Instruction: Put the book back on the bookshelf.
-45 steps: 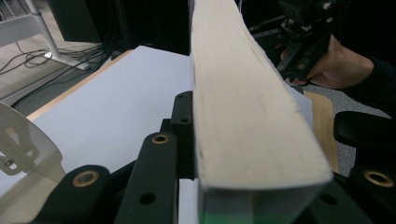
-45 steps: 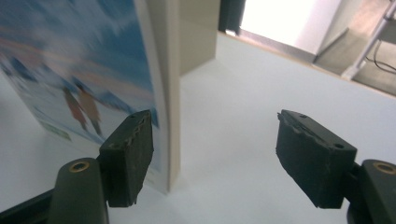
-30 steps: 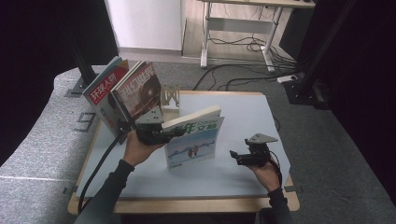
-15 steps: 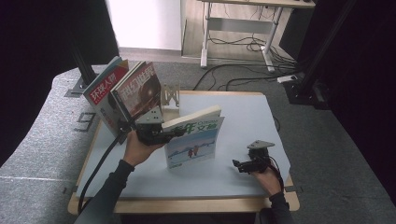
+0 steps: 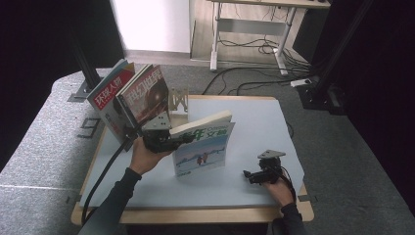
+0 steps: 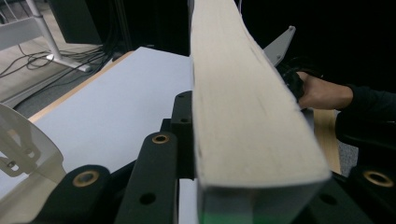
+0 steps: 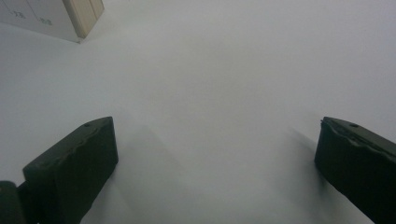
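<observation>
A thick book with green characters and a snowy picture on its cover stands upright on the pale table sheet. My left gripper is shut on its upper left edge. In the left gripper view the cream page block runs between the black fingers. My right gripper rests low over the sheet near the front right, apart from the book. Its jaws have just been opening and stand wide, with bare sheet between them. A corner of the book shows far off.
Two magazines, one red and one dark, lean at the table's back left against a metal bookend. The left gripper's cable trails off the front left. A desk frame and floor cables lie beyond.
The right hand has sunk toward the table's front edge with its gripper, and the jaws have spread. The left gripper and the book have kept still.
</observation>
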Motion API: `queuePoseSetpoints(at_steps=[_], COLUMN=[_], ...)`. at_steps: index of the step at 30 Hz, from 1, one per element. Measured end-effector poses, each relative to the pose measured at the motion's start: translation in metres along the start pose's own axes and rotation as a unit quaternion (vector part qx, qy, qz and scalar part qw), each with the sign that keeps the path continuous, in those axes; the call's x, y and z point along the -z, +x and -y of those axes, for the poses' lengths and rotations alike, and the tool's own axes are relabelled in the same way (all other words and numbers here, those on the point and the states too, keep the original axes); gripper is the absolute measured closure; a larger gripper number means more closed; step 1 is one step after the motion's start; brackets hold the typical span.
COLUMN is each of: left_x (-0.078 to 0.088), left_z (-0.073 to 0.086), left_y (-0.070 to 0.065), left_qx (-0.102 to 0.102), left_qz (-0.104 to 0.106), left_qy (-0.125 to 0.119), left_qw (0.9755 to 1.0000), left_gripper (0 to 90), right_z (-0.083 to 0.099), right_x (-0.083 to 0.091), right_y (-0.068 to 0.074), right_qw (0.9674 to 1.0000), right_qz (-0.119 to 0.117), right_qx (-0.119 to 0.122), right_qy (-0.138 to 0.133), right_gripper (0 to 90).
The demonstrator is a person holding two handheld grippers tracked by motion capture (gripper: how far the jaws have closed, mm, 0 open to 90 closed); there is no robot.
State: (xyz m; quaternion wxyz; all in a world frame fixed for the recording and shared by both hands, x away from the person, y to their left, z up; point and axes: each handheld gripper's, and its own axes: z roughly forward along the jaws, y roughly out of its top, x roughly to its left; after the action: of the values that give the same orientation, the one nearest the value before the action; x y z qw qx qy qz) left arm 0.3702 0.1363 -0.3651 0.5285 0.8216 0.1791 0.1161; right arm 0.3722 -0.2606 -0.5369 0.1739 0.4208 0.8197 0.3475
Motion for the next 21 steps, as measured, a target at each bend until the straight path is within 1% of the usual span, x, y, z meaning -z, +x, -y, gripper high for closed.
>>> queuePoseSetpoints(at_steps=[6,11,17,21], left_x=[-0.001,-0.002,0.003,0.01], left_z=[0.0,-0.001,-0.004,-0.006], left_y=[0.002,0.006,0.009,0.01], left_qx=[0.009,0.028,0.042,0.042], left_qz=[-0.005,-0.011,-0.027,-0.039], left_qy=[-0.002,-0.003,-0.002,-0.001], left_qw=[0.9999,0.9995,0.9988,0.9984], left_gripper=[73.8,73.9,74.0,74.1], right_z=[0.0,0.0,0.0,0.0], right_x=[0.0,0.0,0.0,0.0], right_y=[0.0,0.0,0.0,0.0], right_qw=[1.0,1.0,1.0,1.0], right_qz=[0.0,0.001,0.0,0.0], right_qx=[-0.002,-0.002,-0.002,-0.001], right_qy=[0.0,-0.001,-0.001,-0.001], right_gripper=[0.0,0.0,0.0,0.0])
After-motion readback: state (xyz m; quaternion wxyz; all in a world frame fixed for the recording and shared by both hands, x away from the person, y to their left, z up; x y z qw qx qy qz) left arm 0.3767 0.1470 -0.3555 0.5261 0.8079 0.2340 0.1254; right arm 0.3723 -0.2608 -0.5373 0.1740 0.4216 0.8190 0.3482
